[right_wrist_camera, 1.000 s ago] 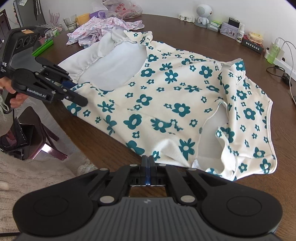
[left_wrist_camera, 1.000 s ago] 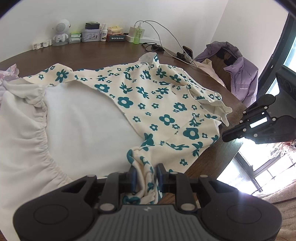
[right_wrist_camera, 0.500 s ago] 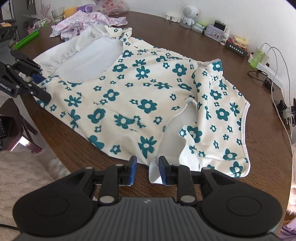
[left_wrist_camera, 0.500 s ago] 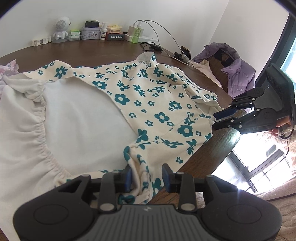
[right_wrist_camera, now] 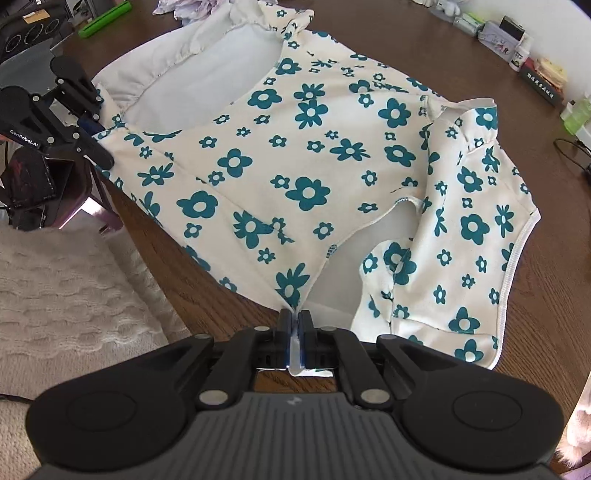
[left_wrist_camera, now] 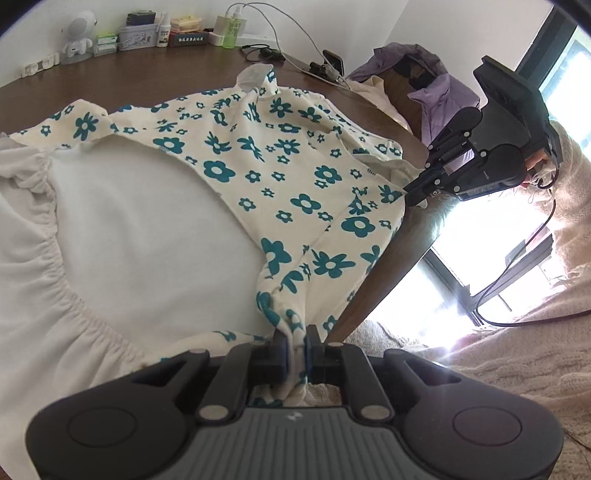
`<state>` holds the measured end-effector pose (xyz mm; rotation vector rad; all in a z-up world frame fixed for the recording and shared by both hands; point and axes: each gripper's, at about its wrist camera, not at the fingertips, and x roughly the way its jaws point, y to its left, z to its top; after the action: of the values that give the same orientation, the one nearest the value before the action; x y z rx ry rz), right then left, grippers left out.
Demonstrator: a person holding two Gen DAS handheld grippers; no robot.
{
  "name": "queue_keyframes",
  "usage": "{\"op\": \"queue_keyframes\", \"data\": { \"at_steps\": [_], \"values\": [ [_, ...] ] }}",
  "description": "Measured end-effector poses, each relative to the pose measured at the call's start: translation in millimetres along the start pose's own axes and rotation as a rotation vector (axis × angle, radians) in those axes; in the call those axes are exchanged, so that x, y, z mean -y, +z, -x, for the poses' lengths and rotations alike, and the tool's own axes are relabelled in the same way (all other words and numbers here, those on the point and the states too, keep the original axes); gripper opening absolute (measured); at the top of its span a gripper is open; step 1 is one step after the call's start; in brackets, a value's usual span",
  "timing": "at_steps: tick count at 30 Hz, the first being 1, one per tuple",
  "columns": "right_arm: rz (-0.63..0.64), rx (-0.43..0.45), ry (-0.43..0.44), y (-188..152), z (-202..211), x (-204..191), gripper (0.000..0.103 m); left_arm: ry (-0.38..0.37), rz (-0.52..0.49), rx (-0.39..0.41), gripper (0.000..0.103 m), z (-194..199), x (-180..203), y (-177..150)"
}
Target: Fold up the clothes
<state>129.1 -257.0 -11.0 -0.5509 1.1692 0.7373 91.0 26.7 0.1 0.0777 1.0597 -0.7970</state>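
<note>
Nearest the left camera, the left hand-held gripper [left_wrist_camera: 294, 347] is clamped on a bunched edge of a cream garment with teal flowers [left_wrist_camera: 280, 173]. The right hand-held gripper [right_wrist_camera: 294, 325] pinches another edge at the near side. The garment lies spread across the brown desk [right_wrist_camera: 207, 266]. Farther back, small boxes and bottles [left_wrist_camera: 155, 31] line the wall.

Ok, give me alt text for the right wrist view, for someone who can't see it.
The right gripper is shut on the near edge of a cream garment with teal flowers, which lies spread on a brown wooden table. At far left, the left gripper meets the garment's edge by the table's side.
</note>
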Motion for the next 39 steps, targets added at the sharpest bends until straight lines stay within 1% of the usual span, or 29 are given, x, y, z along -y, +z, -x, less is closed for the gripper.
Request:
{"op": "queue_keyframes", "data": {
  "at_steps": [2,3,4,5,6,7,8,10,14,15,16,20,23,24,25,27,28,31,33,36,37,39],
  "values": [
    [-0.013,0.018,-0.005,2,1,1,0.009,0.001,0.012,0.007,0.011,2,-2,0],
    [-0.023,0.044,-0.007,2,5,3,0.015,0.002,0.014,0.012,0.014,4,-3,1],
    [-0.034,0.077,-0.006,0,9,4,0.024,0.005,0.014,0.017,0.018,5,-3,0],
    [-0.043,0.109,-0.006,-1,13,6,0.029,0.009,0.014,0.022,0.02,7,-3,-1],
    [-0.038,0.129,-0.006,-3,15,7,0.037,0.011,0.015,0.025,0.021,7,-3,-1],
    [-0.028,0.137,-0.003,-4,14,8,0.042,0.013,0.018,0.027,0.021,7,-4,0],
    [-0.018,0.129,0.004,-3,11,8,0.043,0.015,0.021,0.029,0.021,6,-4,1],
    [0.001,0.104,0.016,-3,7,8,0.048,0.019,0.03,0.031,0.022,5,-6,3],
    [0.035,0.042,0.04,-3,0,7,0.047,0.027,0.05,0.04,0.025,5,-7,5],
    [0.044,0.027,0.047,-3,-2,6,0.043,0.031,0.055,0.044,0.028,5,-7,5],
    [0.053,0.011,0.053,-3,-4,6,0.043,0.034,0.059,0.047,0.029,5,-7,5],
    [0.102,-0.057,0.07,-6,-8,2,0.041,0.041,0.081,0.052,0.029,3,-10,7],
    [0.17,-0.112,0.057,-7,-8,-7,0.041,0.056,0.072,0.046,0.031,1,-9,11],
    [0.193,-0.129,0.048,-6,-8,-10,0.041,0.061,0.067,0.044,0.033,1,-8,12],
    [0.217,-0.143,0.027,-3,-8,-13,0.044,0.065,0.066,0.044,0.036,1,-8,12],
    [0.258,-0.155,-0.022,4,-8,-16,0.049,0.071,0.066,0.047,0.038,1,-8,11],
    [0.27,-0.17,-0.04,8,-10,-16,0.05,0.074,0.067,0.049,0.038,1,-8,11],
    [0.283,-0.246,-0.015,16,-20,-13,0.049,0.084,0.068,0.054,0.038,2,-7,10],
    [0.29,-0.302,0.018,17,-22,-12,0.045,0.09,0.069,0.057,0.038,2,-7,10],
    [0.312,-0.377,0.066,13,-23,-14,0.047,0.092,0.071,0.061,0.039,3,-8,9],
    [0.305,-0.377,0.081,12,-22,-14,0.047,0.091,0.071,0.063,0.041,3,-9,9],
    [0.278,-0.327,0.077,13,-14,-12,0.048,0.085,0.072,0.074,0.046,6,-11,8]
  ]
}}
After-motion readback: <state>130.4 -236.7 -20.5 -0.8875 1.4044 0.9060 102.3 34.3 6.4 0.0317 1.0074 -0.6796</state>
